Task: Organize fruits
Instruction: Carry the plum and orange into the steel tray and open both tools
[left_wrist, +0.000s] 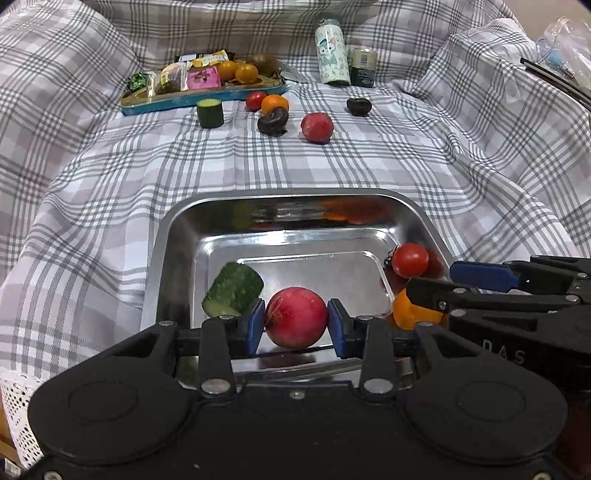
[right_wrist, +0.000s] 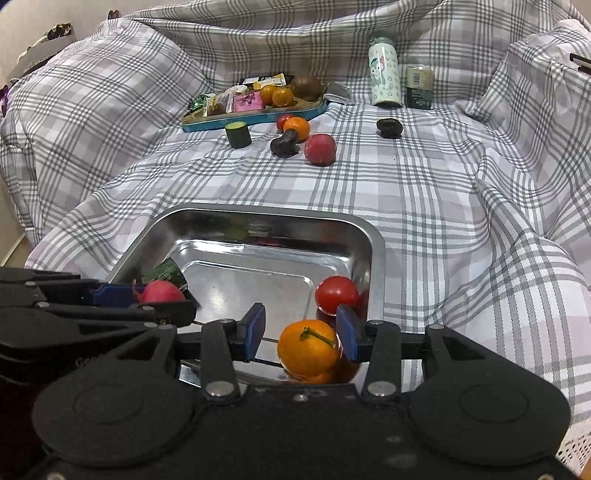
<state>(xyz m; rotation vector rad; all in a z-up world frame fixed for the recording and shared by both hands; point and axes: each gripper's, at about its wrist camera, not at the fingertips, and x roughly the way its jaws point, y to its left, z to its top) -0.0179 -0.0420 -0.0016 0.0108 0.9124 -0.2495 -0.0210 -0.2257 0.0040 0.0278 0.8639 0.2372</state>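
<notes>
Left wrist view: left gripper (left_wrist: 296, 319) clamps red fruit (left_wrist: 296, 317) over steel tray (left_wrist: 424, 221) near edge. Right gripper (right_wrist: 301, 332) gaping around orange (right_wrist: 308, 347) at tray's near right corner, grip uncertain. Depositing step; next, release fruit.

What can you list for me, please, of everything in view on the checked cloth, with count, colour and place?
Steel tray: one, silver, near centre.
Radish: one, red-pink, between the left gripper's pads over the tray.
Mandarin: one, orange, in the tray's near right corner.
Tomato: one, red, tray's right side.
Cucumber piece: one, green, tray's left side.
Loose produce: six pieces on the far cloth: red, orange, green, two dark.
Blue tray: one, far left, holding snacks and fruit.
Bottle: one, pale patterned, far back.
Can: one, dark green, beside the bottle.
Left gripper: closed on the radish.
Right gripper: open around the mandarin.
</notes>
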